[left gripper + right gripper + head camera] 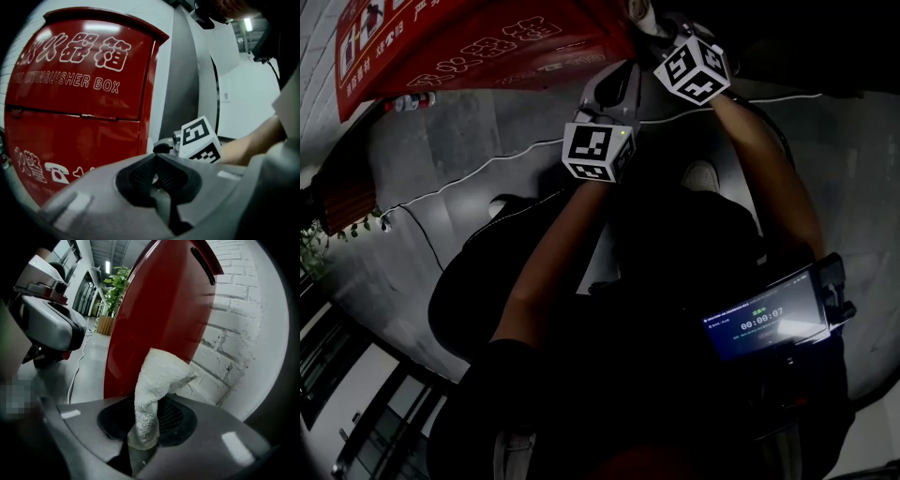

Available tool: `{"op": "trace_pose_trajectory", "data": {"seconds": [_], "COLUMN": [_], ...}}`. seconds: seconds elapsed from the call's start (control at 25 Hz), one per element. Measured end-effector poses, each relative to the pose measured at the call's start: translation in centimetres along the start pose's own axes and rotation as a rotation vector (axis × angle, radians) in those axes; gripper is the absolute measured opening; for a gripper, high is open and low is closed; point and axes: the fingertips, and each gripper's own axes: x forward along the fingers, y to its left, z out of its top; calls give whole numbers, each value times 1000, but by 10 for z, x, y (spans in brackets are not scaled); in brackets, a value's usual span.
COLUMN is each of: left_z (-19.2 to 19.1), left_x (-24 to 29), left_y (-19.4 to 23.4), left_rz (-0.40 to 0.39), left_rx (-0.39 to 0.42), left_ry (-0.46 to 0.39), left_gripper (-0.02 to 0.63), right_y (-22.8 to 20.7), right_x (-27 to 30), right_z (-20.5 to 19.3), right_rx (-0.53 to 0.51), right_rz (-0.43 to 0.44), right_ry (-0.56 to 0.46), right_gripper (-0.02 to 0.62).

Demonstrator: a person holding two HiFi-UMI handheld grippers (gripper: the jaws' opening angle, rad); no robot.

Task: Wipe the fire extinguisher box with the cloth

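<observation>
Cloth clamped in right gripper at box edge, left gripper jaws together

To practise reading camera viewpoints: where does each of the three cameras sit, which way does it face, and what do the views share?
Head view: on the person's head, looking down at both forearms and the fire extinguisher box.
Left gripper view: on the left gripper, jaws together and empty, facing the box's front.
Right gripper view: on the right gripper, clamping the cloth, facing the box beside a brick wall.
Shared: all show the red box.
</observation>
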Motion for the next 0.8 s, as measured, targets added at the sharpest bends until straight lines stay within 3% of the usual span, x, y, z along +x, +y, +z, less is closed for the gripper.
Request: {"op": "trace_pose_trajectory", "data": {"seconds": [0.4,0.8], "left_z": [-39,-44], "left_x": [9,11], "left_y": [6,12], "left_rz": [21,44], "left_rx": [-4,-7], "left_ry": [77,89], "left_gripper": [-2,-2], "right_y": [29,57], "right_x": [32,53], "right_z": [-52,-89], "right_rx": [50,57], "right_rz": [73,163], "right_ry": [70,168], "right_gripper": [91,92]}}
